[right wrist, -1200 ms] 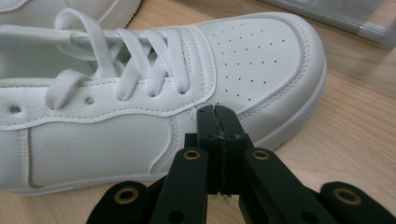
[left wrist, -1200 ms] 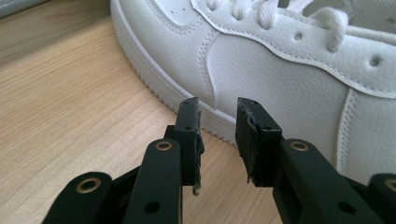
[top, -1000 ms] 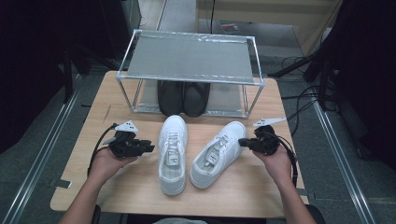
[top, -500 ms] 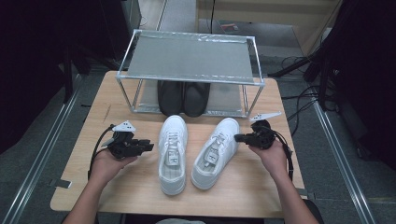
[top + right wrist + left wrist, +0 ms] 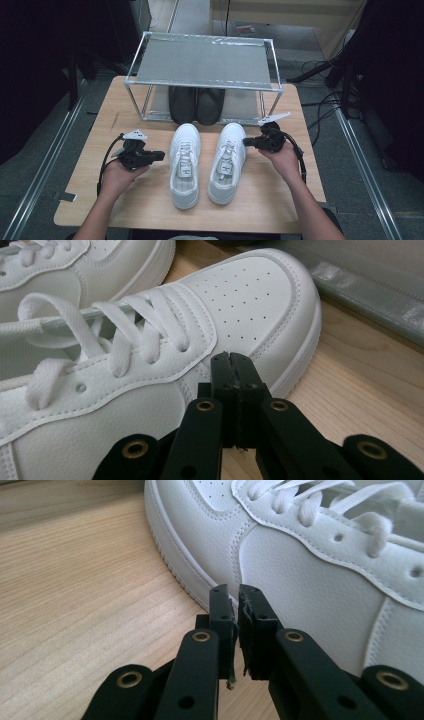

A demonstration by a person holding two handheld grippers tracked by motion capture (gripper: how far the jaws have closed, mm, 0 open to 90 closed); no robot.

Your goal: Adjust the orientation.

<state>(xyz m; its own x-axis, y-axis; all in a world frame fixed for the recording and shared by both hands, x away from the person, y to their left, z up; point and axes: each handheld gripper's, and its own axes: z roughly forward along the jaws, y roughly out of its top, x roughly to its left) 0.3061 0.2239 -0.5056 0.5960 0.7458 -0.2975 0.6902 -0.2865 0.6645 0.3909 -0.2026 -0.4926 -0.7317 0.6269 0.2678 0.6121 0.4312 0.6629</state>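
Left white sneaker [image 5: 185, 165]: stands on the table, near the middle, toe pointing to the far side; the right white sneaker [image 5: 228, 161] is just beside it at the right, a little turned.
Material: smooth leather-like upper, it looks stiff at the sole and softer at the sides; probably light, not fragile, but the smooth side can slip between thin jaws.
Where to hold: I judge the collar edge at the heel or the laces [image 5: 125, 335] give the best hold; the flat side wall gives nothing to pinch.
Left gripper [image 5: 159, 155]: almost closed, only a thin slit between the jaws, holds nothing; tips just beside the left sneaker's outer side.
Right gripper [image 5: 247, 142]: jaws pressed together, empty; tips at the right sneaker's outer side, touching or nearly.
Wooden table [image 5: 125, 200]: carries all.
Metal rack [image 5: 200, 62]: at the far side, with black shoes [image 5: 196, 102] under its shelf.
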